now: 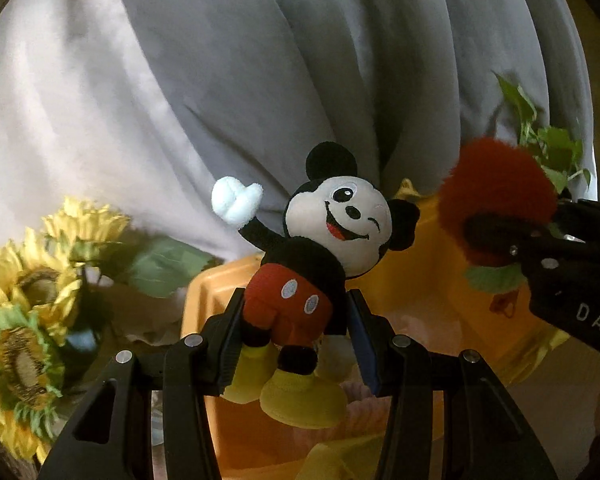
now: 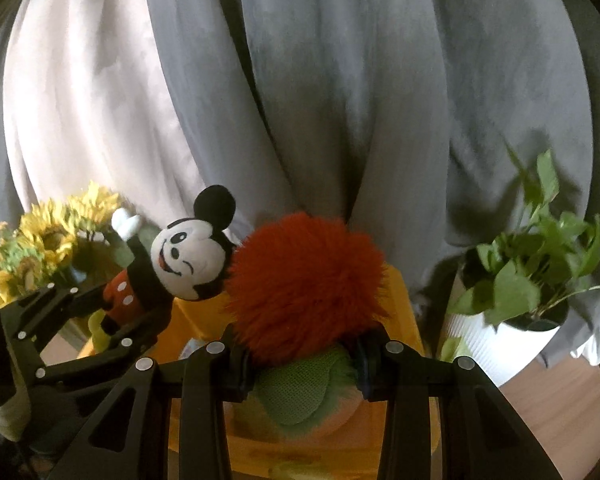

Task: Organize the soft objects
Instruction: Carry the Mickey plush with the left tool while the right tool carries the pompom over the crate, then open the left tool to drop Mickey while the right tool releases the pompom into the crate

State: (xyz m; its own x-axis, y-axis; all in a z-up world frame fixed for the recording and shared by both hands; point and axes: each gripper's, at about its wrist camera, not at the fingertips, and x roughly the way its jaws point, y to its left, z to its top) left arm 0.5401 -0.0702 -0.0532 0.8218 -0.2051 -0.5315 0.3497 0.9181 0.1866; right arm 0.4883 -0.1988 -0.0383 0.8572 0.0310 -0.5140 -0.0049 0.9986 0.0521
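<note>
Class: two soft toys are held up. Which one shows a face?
The mouse plush, clamped in the left gripper. The red fluffy toy shows only fur.

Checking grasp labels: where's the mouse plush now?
Mouse plush sits centre of the left wrist view, clamped in the left hand-held gripper, above the orange bin.

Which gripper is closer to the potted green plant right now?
Right. The right gripper, holding the red fuzzy toy, sits beside the potted plant; the left gripper is farther away, toward the sunflowers.
</note>
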